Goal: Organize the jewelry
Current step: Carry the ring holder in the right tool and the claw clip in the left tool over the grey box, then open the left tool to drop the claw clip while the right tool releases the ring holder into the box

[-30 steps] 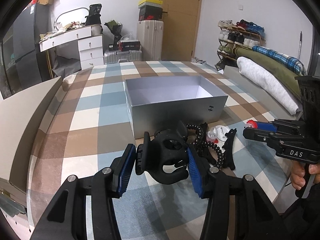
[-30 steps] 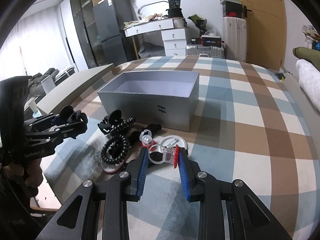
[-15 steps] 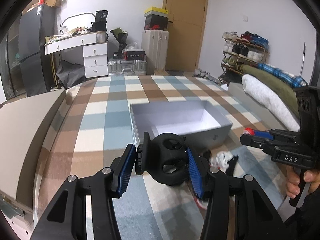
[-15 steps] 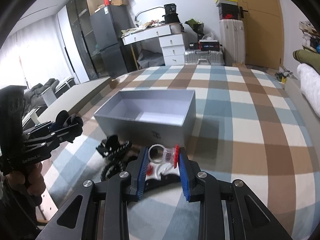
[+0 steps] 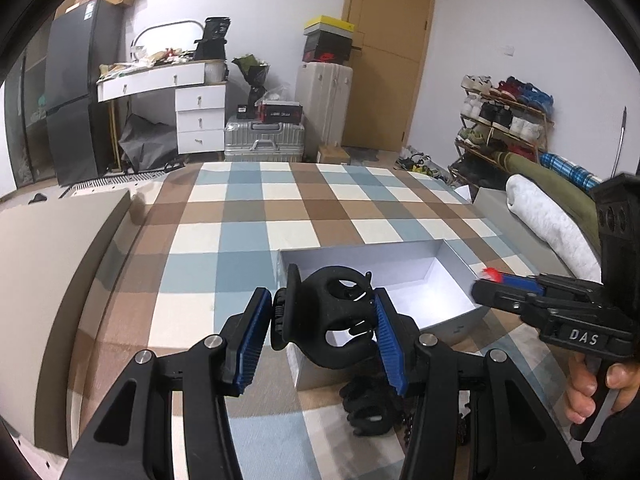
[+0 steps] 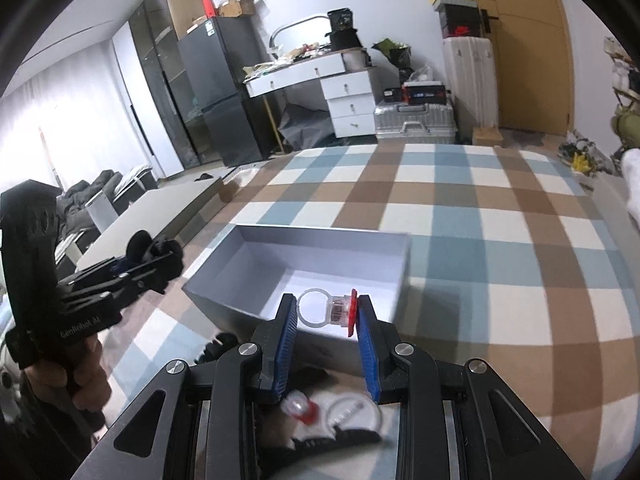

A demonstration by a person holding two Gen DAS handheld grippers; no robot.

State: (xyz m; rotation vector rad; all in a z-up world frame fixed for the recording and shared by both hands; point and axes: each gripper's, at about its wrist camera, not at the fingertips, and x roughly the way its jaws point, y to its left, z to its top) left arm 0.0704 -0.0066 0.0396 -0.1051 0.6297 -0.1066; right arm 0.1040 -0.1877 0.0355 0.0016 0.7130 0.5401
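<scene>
Black claw clip (image 5: 334,322) sits between the blue pads of the left gripper (image 5: 320,328), jaws clamped on its sides, held above the near left corner of the grey box (image 5: 400,258). Clear ring with red top (image 6: 332,312) is pinched crosswise in the right gripper (image 6: 327,326), jaws narrow, over the box's near wall. Box is open, looks empty, and stands on the checked bedcover (image 5: 248,216). More pieces lie on the cover just in front of the box: black hair ties (image 5: 366,408), a small red-and-clear item (image 6: 298,408).

Risks, judged:
- Clip is rounded; the grip may slip or the clip may twist on release.
- Ring could bounce off the wall and land outside.
- Both grippers are near; they may collide.
</scene>
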